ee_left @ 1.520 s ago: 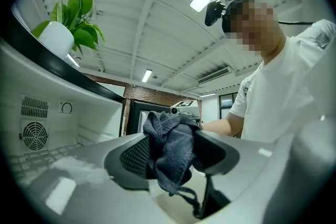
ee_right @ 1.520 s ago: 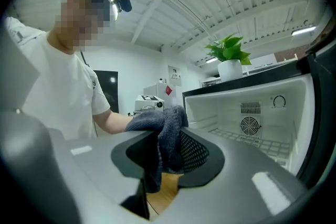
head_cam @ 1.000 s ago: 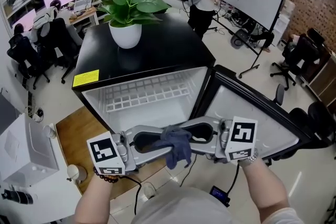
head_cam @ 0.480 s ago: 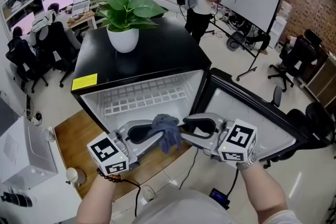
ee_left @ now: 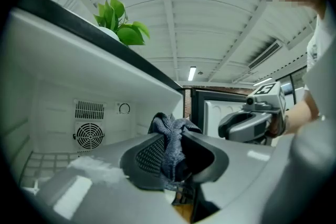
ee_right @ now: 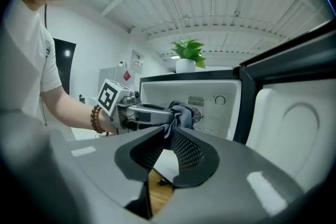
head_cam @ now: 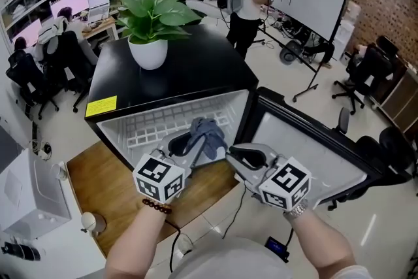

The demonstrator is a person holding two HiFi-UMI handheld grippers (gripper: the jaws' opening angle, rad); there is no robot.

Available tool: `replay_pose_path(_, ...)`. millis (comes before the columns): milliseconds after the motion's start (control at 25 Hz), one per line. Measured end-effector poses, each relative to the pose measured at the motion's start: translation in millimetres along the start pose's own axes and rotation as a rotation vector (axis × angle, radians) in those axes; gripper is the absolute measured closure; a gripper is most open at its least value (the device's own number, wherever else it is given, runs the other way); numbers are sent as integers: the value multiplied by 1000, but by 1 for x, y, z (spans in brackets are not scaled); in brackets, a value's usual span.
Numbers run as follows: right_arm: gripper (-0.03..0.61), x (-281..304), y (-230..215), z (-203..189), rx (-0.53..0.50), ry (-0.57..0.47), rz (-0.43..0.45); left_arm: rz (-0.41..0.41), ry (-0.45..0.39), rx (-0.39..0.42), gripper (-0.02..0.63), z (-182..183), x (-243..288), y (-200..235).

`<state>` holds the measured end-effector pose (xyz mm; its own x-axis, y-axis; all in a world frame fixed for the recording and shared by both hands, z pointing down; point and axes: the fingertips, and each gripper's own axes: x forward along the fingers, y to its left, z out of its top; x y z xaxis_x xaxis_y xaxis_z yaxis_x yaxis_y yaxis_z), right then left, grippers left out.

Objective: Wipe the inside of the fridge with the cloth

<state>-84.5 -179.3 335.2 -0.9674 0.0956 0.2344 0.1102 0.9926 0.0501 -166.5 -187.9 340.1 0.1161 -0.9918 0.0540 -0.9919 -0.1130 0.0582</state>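
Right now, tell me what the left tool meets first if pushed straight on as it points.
Likely the fridge's white back wall, near its right corner, with the cloth held in the left tool touching first; depth is unclear.

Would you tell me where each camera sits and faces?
Head view: on the head, looking down at the open fridge; forearms, left gripper, right gripper show.
Left gripper view: on that gripper, faces into the fridge; jaws clamp cloth.
Right gripper view: on its gripper, faces the fridge front; jaws closing, empty.
All share the cloth.
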Motion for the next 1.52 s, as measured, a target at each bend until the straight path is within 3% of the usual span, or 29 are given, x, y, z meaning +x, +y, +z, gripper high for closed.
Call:
replay_pose_path(360,571,-11,-12,-6,5,-21,-100,170,-6,-33,518,1,54,46)
replay_pose_path(920,577,-18,-2,-7,-61,-38,-64,365,1,-95,518,-1,119,107)
replay_pose_path(1320,577,-22,-3,-10,-88,-45,-69,420,22,-105,518,-8,153,126)
replay_pose_path(1520,577,-26,-3,-12,-94,-35,-75,404,19,-100,518,-2,165,126)
